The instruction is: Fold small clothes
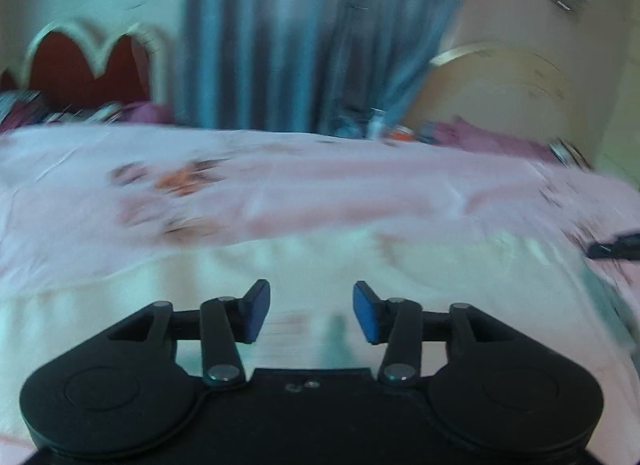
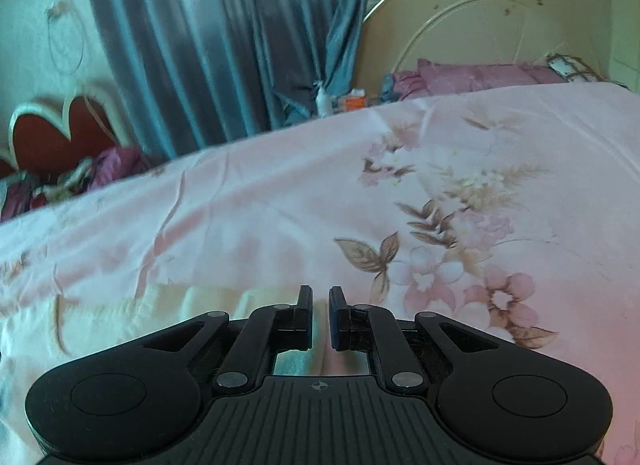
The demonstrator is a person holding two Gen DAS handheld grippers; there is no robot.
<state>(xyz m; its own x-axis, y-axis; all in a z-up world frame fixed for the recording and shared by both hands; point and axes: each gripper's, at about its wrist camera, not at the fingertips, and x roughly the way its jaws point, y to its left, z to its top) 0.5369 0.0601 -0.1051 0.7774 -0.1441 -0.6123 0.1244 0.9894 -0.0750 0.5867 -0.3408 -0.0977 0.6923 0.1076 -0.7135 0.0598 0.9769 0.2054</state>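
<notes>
A cream-white small garment lies spread on the pink floral bedsheet; the left wrist view is blurred. My left gripper hovers over the garment, open, with nothing between its blue pads. In the right wrist view the garment shows as a pale crumpled patch just left of my right gripper. Its jaws stand almost together with only a thin slit, and I see no cloth pinched between them. What lies under its fingers is hidden.
The bedsheet stretches far ahead and to the right. Blue curtains hang behind the bed, purple pillows lie by a cream headboard, and bottles stand near them. A dark black part juts in at the right edge.
</notes>
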